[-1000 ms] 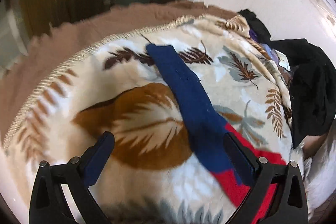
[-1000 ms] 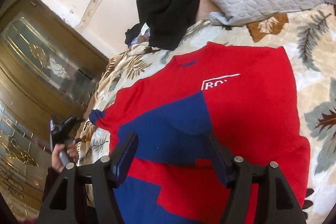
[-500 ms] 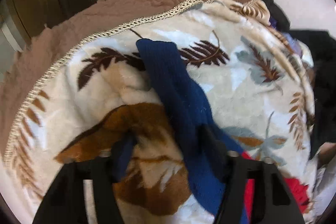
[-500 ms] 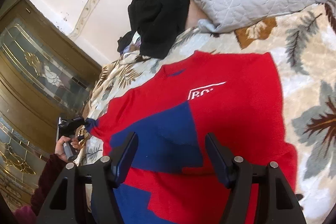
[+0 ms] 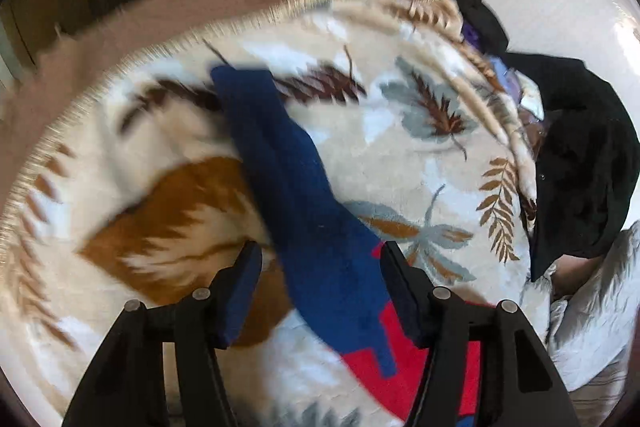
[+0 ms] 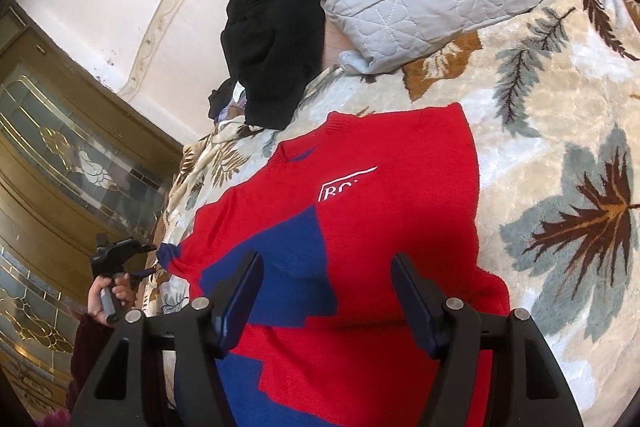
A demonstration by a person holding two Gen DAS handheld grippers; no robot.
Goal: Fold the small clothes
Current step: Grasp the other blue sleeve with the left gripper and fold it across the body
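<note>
The red-and-blue sweater [image 6: 392, 211] lies flat on the leaf-print blanket [image 6: 560, 131] of the bed. Its blue sleeve [image 5: 296, 195] runs between the fingers of my left claw [image 5: 320, 291], which has just narrowed to about half open; no pad presses it (the view is blurred). My right claw [image 6: 326, 291] hangs half open over the body, gripping nothing.

Red knit sweater [image 6: 392, 211] with navy blocks lies flat, front up, spread on a leaf-patterned blanket [image 6: 560, 131]. White "BO" box logo on chest, neckline pointing away from the right gripper [image 6: 326, 301], whose open jaws hang over its midsection. One navy sleeve [image 5: 288, 163] stretches straight out, running forward from between the left gripper's [image 5: 320, 291] jaws; pads look clear of it.
</note>
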